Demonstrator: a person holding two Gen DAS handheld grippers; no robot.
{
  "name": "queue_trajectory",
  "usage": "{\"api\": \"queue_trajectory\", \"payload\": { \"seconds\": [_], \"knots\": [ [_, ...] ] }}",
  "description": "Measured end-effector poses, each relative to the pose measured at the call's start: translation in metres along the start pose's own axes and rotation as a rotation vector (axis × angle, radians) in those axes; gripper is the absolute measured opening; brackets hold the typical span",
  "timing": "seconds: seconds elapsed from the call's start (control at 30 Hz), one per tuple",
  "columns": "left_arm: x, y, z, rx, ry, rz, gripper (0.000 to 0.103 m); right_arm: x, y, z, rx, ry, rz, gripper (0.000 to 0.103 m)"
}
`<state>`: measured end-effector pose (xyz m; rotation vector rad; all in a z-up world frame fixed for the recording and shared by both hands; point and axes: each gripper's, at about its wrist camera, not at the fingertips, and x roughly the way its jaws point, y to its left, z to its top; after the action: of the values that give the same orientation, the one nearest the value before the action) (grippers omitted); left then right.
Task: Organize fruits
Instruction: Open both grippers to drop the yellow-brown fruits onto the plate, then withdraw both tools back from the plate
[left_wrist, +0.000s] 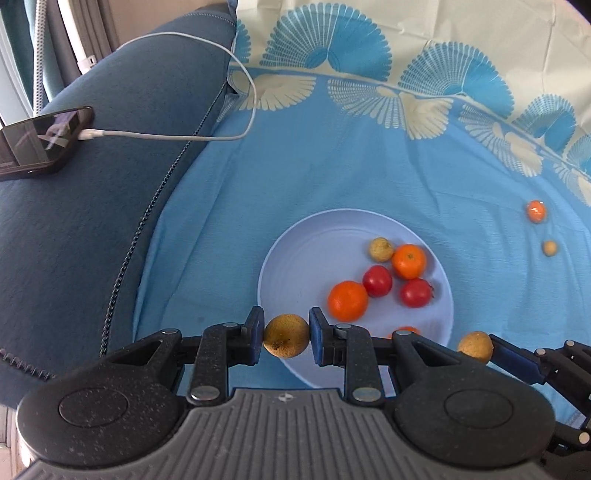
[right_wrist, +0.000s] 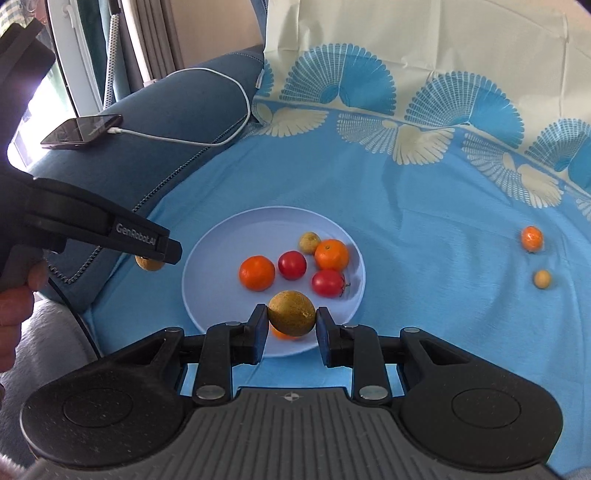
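Observation:
A pale blue plate (left_wrist: 291, 258) (right_wrist: 210, 266) lies on the blue cloth and holds two oranges (left_wrist: 347, 300) (right_wrist: 257, 273), two red tomatoes (left_wrist: 377, 280) (right_wrist: 291, 264) and a small yellow-brown fruit (left_wrist: 381, 249) (right_wrist: 309, 242). My left gripper (left_wrist: 286, 335) is shut on a yellow-brown round fruit (left_wrist: 286, 335) above the plate's near left rim; that fruit shows in the right wrist view (right_wrist: 147, 263). My right gripper (right_wrist: 291, 318) is shut on another yellow-brown round fruit (right_wrist: 291, 318) (left_wrist: 475, 346) above the plate's near edge. An orange fruit (right_wrist: 282, 334) lies partly hidden beneath it.
A small orange (left_wrist: 536, 211) (right_wrist: 532, 238) and a small yellow fruit (left_wrist: 549, 247) (right_wrist: 542, 278) lie on the cloth to the right. A dark blue sofa arm (left_wrist: 92, 221) on the left carries a phone (left_wrist: 40, 142) (right_wrist: 83, 131) with a white cable (left_wrist: 221, 137).

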<state>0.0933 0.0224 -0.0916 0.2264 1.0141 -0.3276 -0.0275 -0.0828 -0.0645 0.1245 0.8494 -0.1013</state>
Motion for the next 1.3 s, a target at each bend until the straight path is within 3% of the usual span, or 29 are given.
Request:
{"api": "queue_trajectory", "payload": {
  "seconds": [0.37,0.43,0.5,0.53,0.6,0.67,0.77,0.97,1.13,1.3],
  "knots": [
    [0.057,0.003,0.019,0.025,0.046,0.031,0.030,0.065,-0.007,0.015,-0.045,0.054,-0.040,0.029],
    [0.063,0.002,0.018,0.043,0.036,0.040,0.045,0.073,-0.007,0.017,-0.050,0.064,-0.038,0.029],
    [0.061,0.003,0.019,0.054,0.008,0.044,0.097,0.078,-0.005,0.018,-0.063,0.062,-0.043,0.030],
    [0.056,0.005,0.019,0.051,-0.013,0.047,0.103,0.080,-0.005,0.019,-0.066,0.058,-0.038,0.033],
    [0.040,0.008,0.019,0.034,-0.057,0.048,0.103,0.079,-0.005,0.023,-0.074,0.062,-0.027,0.066],
    [0.024,0.010,0.017,0.038,-0.054,0.059,0.103,0.071,-0.004,0.028,-0.076,0.050,-0.031,0.080],
    [-0.007,0.016,0.002,0.019,-0.067,0.077,0.103,0.046,-0.004,0.031,-0.070,0.041,-0.045,0.089],
    [-0.068,0.020,-0.041,-0.025,-0.069,0.073,0.103,-0.020,0.007,0.015,0.023,0.051,-0.029,0.093],
    [-0.106,0.025,-0.071,-0.089,-0.102,0.062,0.103,-0.075,0.026,-0.010,-0.008,-0.026,-0.063,0.099],
    [-0.136,0.020,-0.093,-0.060,-0.165,0.064,0.103,-0.110,0.033,-0.026,-0.037,-0.083,-0.110,0.100]
  ]
}}
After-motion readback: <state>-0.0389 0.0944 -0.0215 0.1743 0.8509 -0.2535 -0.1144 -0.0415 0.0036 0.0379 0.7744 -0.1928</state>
